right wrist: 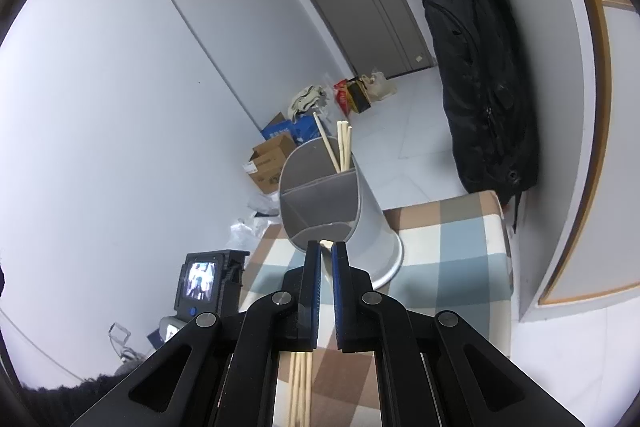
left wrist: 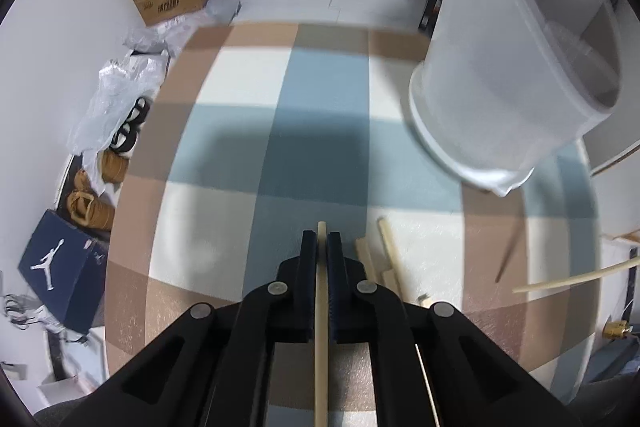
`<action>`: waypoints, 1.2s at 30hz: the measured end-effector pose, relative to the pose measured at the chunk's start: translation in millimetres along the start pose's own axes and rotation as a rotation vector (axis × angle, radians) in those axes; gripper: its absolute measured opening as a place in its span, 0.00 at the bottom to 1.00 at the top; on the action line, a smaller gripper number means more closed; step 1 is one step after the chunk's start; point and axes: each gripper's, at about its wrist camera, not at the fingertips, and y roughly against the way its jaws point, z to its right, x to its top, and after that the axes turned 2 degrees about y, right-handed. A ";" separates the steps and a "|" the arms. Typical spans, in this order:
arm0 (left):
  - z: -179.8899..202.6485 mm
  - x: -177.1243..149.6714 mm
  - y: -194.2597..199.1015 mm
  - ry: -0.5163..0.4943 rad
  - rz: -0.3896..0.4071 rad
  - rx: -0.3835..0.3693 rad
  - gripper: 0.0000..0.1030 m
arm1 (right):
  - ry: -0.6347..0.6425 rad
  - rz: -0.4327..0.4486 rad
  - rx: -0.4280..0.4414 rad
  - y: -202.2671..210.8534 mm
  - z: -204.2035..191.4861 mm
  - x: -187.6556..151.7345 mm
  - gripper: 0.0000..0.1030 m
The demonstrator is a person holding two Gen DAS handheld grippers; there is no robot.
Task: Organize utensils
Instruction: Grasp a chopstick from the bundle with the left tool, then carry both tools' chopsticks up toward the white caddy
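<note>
The left tool pinches one pale wooden chopstick above the checked tabletop; the right tool clamps the tilted translucent white divided holder by its rim. Loose chopsticks lie at three o'clock. Next, I'd guess, the chopstick goes into a compartment.

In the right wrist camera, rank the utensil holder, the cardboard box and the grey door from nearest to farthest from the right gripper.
1. Utensil holder, just ahead of the right gripper, on the checked cloth.
2. Cardboard box, on the floor behind the holder, to the left.
3. Grey door, at the far end of the room.
</note>
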 end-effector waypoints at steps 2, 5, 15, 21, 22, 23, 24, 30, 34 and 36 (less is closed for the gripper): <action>-1.6 0.7 10.4 0.013 0.048 -0.018 0.01 | -0.001 0.004 0.000 0.4 -1.2 0.5 0.05; -5.3 -0.7 38.9 0.027 0.165 -0.068 0.01 | -0.001 0.011 0.001 -0.6 -3.6 0.9 0.05; 2.2 -5.3 105.1 -0.019 0.387 -0.180 0.01 | 0.018 0.014 -0.003 -4.5 -15.6 -5.0 0.05; 7.1 -7.0 125.5 -0.082 0.435 -0.197 0.01 | 0.027 0.018 -0.020 -3.8 -25.2 -4.6 0.05; 6.8 -8.0 129.3 -0.088 0.441 -0.206 0.01 | 0.031 0.019 -0.021 -3.6 -27.4 -3.8 0.05; 7.4 -8.0 134.3 -0.095 0.448 -0.216 0.01 | 0.038 0.020 -0.019 -3.1 -31.0 -2.0 0.05; 8.2 -8.6 139.5 -0.100 0.458 -0.216 0.01 | 0.044 0.021 -0.018 -2.1 -33.5 -0.9 0.05; 8.2 0.2 168.7 -0.108 0.516 -0.251 0.01 | 0.090 0.033 -0.009 5.7 -52.2 10.4 0.05; 8.8 7.7 184.0 -0.106 0.550 -0.264 0.01 | 0.117 0.031 -0.013 6.1 -62.1 20.8 0.05; 9.5 12.1 191.8 -0.110 0.569 -0.268 0.01 | 0.127 0.032 -0.013 6.6 -66.1 28.5 0.05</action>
